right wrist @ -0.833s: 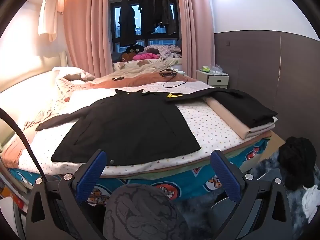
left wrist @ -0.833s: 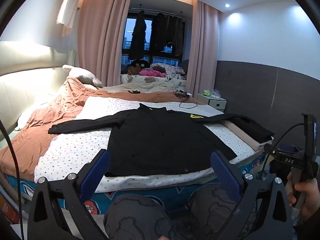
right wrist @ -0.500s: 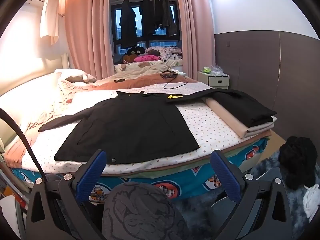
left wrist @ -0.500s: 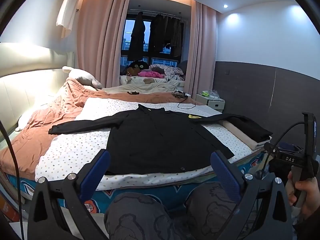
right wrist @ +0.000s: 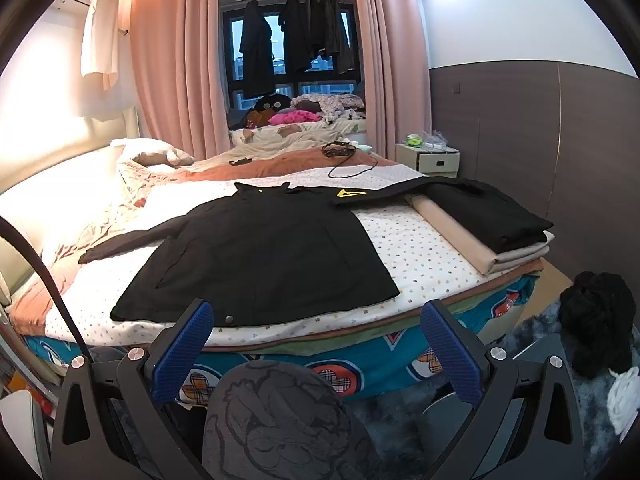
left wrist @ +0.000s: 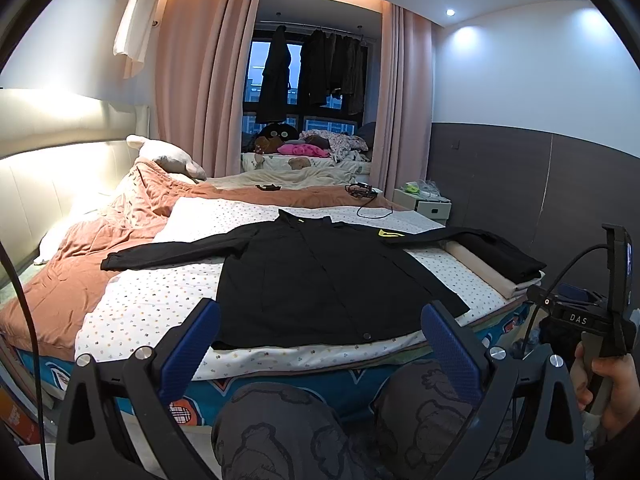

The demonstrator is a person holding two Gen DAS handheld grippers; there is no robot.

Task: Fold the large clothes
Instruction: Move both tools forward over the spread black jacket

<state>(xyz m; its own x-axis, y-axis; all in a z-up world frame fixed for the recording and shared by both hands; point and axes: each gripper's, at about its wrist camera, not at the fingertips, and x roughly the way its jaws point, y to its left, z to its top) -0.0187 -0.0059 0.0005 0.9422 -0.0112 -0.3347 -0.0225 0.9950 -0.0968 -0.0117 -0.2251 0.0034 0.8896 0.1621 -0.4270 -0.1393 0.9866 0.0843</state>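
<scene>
A black jacket (left wrist: 320,280) lies spread flat, front up, on the dotted sheet (left wrist: 152,300) of the bed (right wrist: 360,360), its hem along the bed's near edge and its collar toward the far side. One sleeve (left wrist: 172,250) stretches out over the sheet toward the rumpled orange duvet (left wrist: 80,272); the other runs the opposite way, past a yellow patch (right wrist: 351,193), toward a stack of folded clothes (right wrist: 496,232) at the bed's corner.

Both sets of tongs stand fully open and hold nothing: the left tongs (left wrist: 320,340) and the right tongs (right wrist: 318,338) hover short of the bed's near edge, above the person's knees (right wrist: 276,420), well apart from the jacket.

The jacket looks like a soft, fairly thick fabric: it should drape and sag when lifted, weigh more than a shirt, and tend to slide on the smooth sheet instead of creasing sharply. Good places to take hold seem to be the cuffs, for folding the sleeves in over the body, or the two hem corners nearest the bed's edge, where a single layer edge can be pinched.

Where the far sleeve ends is hard to make out, since black cloth merges with the black garment topping the stack. The jacket's back and inner lining are hidden, and its front closure shows only as a faint seam with a snap (right wrist: 229,319) near the hem.
</scene>
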